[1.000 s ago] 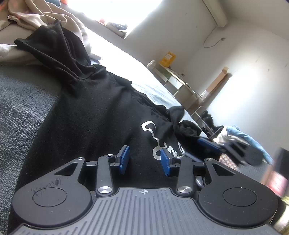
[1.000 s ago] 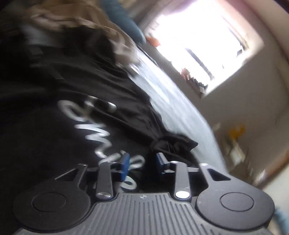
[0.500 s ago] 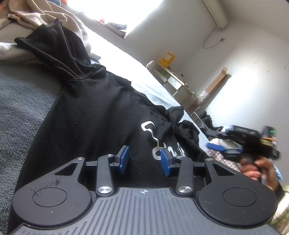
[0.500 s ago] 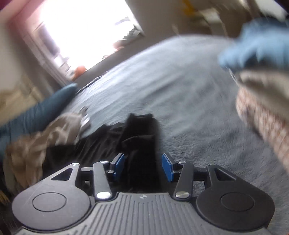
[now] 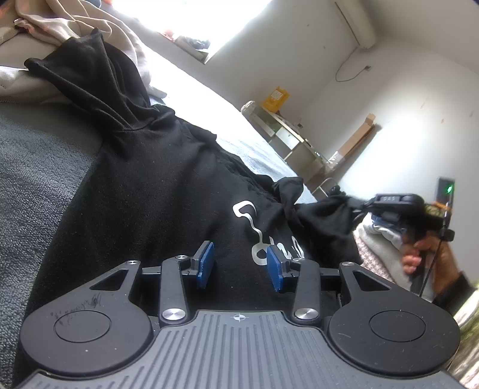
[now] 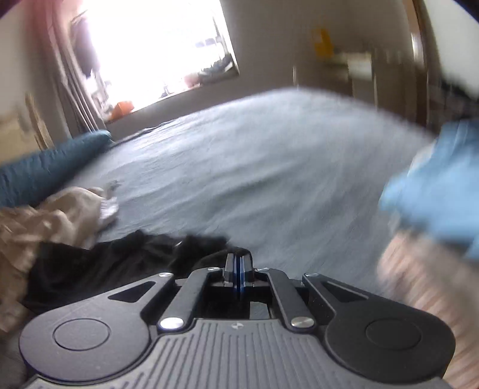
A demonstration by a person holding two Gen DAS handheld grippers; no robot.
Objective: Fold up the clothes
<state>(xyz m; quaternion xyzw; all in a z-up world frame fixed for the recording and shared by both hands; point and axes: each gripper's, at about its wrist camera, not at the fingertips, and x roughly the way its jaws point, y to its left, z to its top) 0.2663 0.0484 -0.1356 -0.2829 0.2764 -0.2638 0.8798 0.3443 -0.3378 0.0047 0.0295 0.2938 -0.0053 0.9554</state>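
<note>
A black hoodie [image 5: 149,179] with white lettering [image 5: 254,230] lies spread on the grey bed, its hood [image 5: 89,74] towards the far left. My left gripper [image 5: 239,264] hovers low over the hoodie's chest, open, with nothing between its blue pads. Over on the right, my right gripper [image 5: 359,205] is shut on the hoodie's sleeve [image 5: 323,221], which rises off the bed to its tips. In the right wrist view the right gripper [image 6: 239,260] has its pads pressed together, and black sleeve cloth [image 6: 134,254] bunches just beyond and left of them.
Beige clothes [image 5: 74,18] are heaped beyond the hood. A pile of folded laundry [image 5: 380,248] with a blue piece [image 6: 434,191] sits at the right. A teal pillow [image 6: 45,167] lies far left on the grey bedspread [image 6: 254,164]. A hand [image 5: 419,254] holds the right gripper.
The right gripper swung right and upward, rolled level, and its jaws went from apart to shut at the sleeve. The sleeve end now lifts off the bed. The left gripper has not moved.
</note>
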